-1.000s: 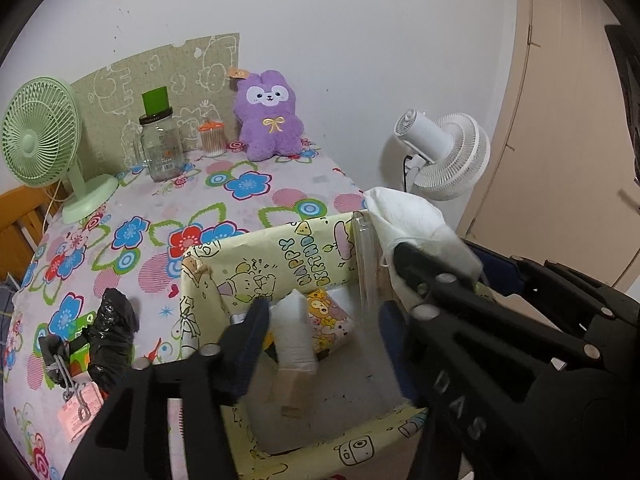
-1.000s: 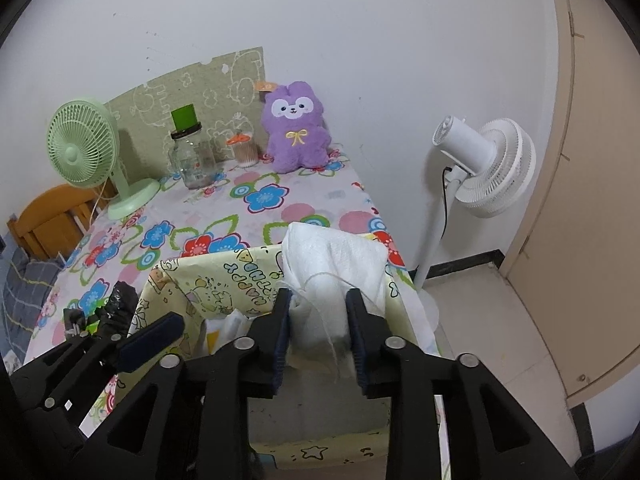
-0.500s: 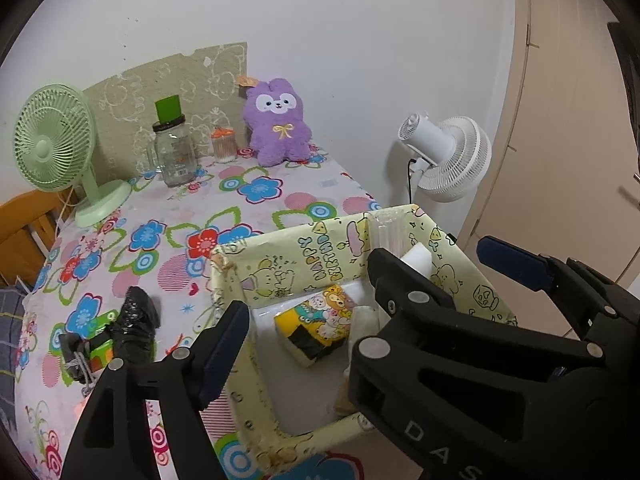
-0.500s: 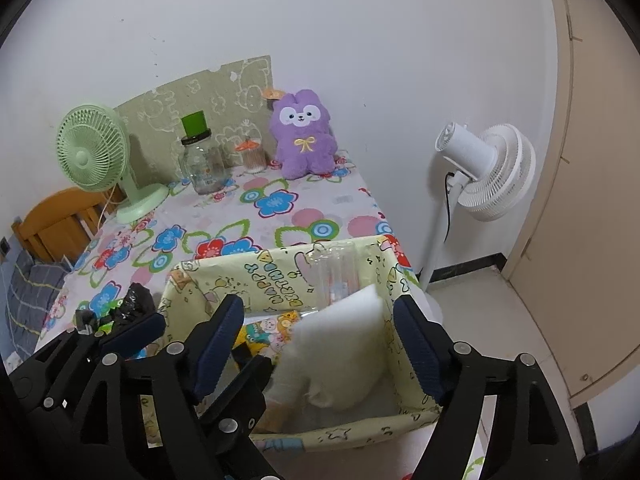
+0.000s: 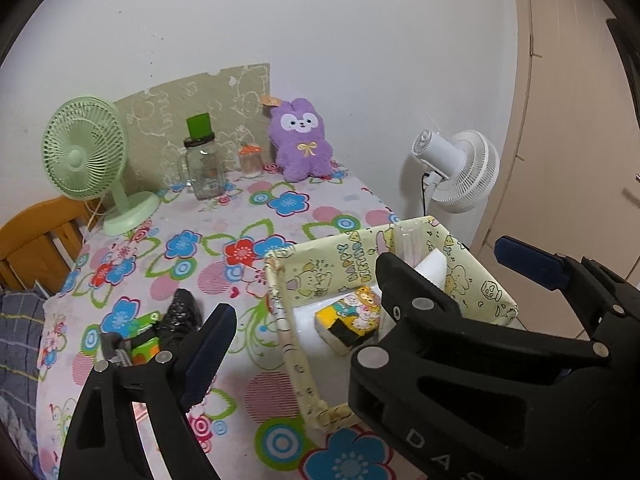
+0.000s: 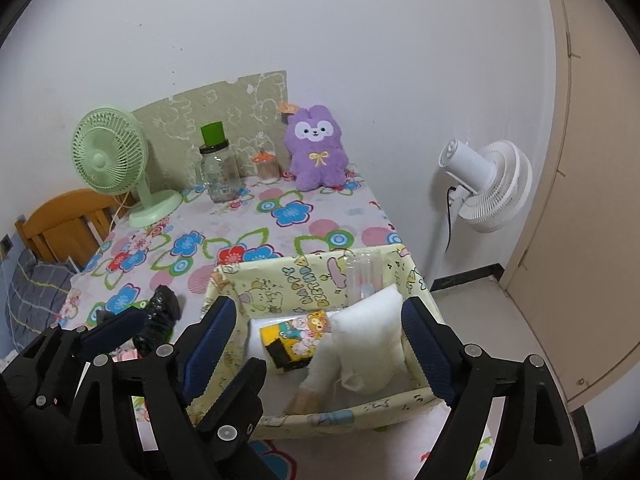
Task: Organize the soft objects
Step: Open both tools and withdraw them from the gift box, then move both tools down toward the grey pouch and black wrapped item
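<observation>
White soft bundle [image 6: 370, 344], clamped in R gripper [image 6: 320, 344] 1 s ago, now lies in yellow box [image 6: 280, 284] w/ cartoon pack [image 6: 296, 338]. Both grippers' fingers wide, empty; L gripper [image 5: 304, 300] above counter [image 5: 240, 216].

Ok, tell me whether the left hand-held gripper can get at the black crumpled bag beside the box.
Probably yes. The left hand-held gripper is open and holds nothing, and the black crumpled bag lies uncovered on the tablecloth, outside the box.
</observation>
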Available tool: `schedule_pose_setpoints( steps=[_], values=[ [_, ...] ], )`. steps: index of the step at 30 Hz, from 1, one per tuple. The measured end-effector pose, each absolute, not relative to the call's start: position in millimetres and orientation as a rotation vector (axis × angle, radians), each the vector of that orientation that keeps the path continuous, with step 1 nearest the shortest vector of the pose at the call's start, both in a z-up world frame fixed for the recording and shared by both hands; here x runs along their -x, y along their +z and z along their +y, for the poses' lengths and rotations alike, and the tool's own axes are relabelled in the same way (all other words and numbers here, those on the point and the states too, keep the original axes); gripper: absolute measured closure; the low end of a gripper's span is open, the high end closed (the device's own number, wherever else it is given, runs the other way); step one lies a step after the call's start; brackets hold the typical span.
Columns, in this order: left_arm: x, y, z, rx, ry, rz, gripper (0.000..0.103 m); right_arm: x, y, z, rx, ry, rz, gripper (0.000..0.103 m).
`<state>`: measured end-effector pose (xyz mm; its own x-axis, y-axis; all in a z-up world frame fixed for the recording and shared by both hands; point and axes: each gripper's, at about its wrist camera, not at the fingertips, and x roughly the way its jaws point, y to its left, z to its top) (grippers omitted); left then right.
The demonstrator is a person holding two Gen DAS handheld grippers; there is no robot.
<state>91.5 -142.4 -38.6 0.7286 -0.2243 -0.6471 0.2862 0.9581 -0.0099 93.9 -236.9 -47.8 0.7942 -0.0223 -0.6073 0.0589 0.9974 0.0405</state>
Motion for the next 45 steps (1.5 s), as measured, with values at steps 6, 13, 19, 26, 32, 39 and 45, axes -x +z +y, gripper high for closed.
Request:
schedule_pose_setpoints(
  steps=[6, 13, 19, 26, 32, 39, 45],
  values=[
    [-83.6, -32.0, -127.7, -0.083, -0.276, 0.687, 0.011, -84.8, -39.6, -222.0, -0.039, -0.04, 0.631, 0.014],
    [-75.0, -25.7, -111.1, -0.08, -0.271, 0.674, 0.011, -76.6, -30.4, -203.9, -0.023, -0.032, 0.61, 0.014],
    [-69.0, -22.0, -97.1, -0.081, -0.259, 0.661, 0.01, -72.2, -25.9, -188.5, -0.011, -0.023, 0.603, 0.014],
    [-65.1, -18.8, -81.1, -0.08, -0.239, 0.651, 0.01, -70.2, -23.1, -171.8, -0.001, -0.005, 0.599, 0.014],
    [-63.8, -18.1, -68.7, -0.079, -0.225, 0.638, 0.01, -69.7, -22.3, -157.7, 0.001, 0.01, 0.596, 0.014],
    [-64.6, -19.0, -51.2, -0.069, -0.206, 0.632, 0.01, -71.0, -24.0, -141.3, 0.007, 0.029, 0.597, 0.014],
    [-67.0, -22.4, -36.0, -0.055, -0.182, 0.632, 0.01, -74.8, -28.4, -125.7, 0.007, 0.042, 0.602, 0.014]
  ],
)
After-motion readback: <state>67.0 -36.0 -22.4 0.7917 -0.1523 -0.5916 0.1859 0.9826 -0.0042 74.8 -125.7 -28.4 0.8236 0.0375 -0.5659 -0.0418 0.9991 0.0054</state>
